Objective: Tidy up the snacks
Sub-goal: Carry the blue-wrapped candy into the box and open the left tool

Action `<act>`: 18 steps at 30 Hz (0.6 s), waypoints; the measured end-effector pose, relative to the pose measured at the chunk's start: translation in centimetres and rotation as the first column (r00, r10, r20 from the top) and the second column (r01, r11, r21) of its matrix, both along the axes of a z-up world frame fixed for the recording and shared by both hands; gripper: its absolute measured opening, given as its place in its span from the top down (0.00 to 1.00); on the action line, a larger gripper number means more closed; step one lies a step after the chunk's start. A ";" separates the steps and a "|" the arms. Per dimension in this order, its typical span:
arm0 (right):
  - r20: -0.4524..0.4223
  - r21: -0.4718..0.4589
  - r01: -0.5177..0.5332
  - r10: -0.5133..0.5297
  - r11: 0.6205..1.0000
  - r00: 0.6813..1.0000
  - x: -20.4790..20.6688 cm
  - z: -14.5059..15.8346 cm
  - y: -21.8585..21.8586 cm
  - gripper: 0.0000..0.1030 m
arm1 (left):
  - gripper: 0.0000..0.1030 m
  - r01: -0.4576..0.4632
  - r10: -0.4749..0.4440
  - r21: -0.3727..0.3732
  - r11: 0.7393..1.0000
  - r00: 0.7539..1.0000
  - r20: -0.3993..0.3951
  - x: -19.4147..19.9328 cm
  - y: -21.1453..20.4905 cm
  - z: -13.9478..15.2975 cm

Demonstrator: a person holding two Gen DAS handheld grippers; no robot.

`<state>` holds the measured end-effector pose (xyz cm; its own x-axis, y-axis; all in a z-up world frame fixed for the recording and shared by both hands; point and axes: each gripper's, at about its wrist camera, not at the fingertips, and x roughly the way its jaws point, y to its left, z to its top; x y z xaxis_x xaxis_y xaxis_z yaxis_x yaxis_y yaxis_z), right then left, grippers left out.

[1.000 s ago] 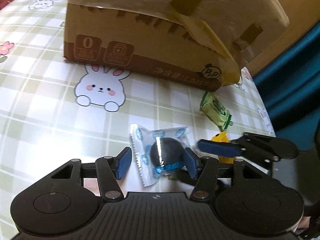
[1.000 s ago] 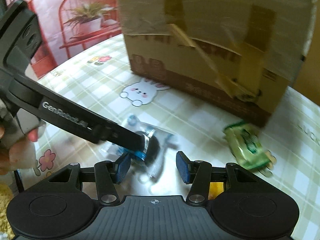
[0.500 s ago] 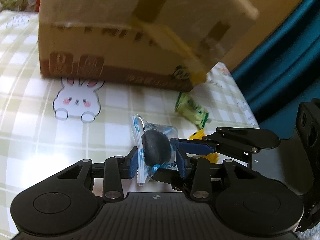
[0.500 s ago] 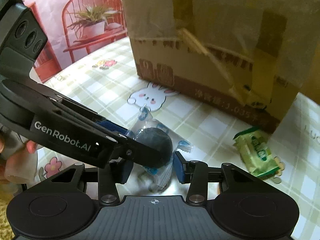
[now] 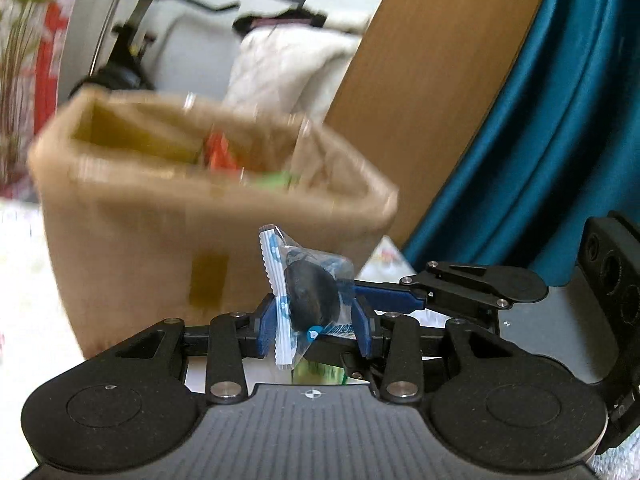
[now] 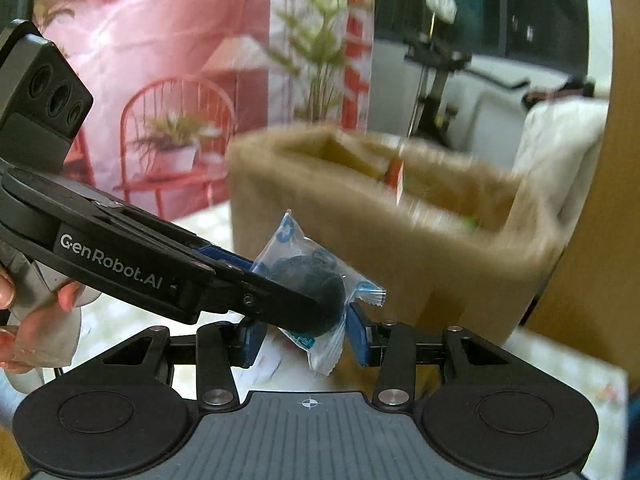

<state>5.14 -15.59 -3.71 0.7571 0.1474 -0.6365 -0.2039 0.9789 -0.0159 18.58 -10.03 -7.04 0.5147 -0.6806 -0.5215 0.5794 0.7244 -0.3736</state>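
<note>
Both grippers have risen off the table since a second ago, and the cardboard box (image 5: 192, 216), earlier seen only side-on, now shows its open top. The left gripper (image 5: 316, 326) and the right gripper (image 6: 300, 338), jaws narrowed, both pinch the clear snack packet (image 5: 308, 296) with its dark round sweet, held in the air before the box. The box is motion-blurred; inside, only orange and green wrappers (image 5: 218, 152) show vaguely.

Both grippers are black plastic: the left gripper (image 5: 316, 322) and right gripper (image 6: 302, 338) carry blue finger pads, silver pivot screws and round ribbed housings. White "GenRobot.AI" lettering marks one side.
</note>
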 end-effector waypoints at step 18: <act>0.077 -0.054 0.082 -0.078 0.995 0.994 11.7 2.2 -2.2 0.61 | 0.59 -0.069 0.069 -0.033 0.997 0.998 0.013 10.5 -1.5 3.1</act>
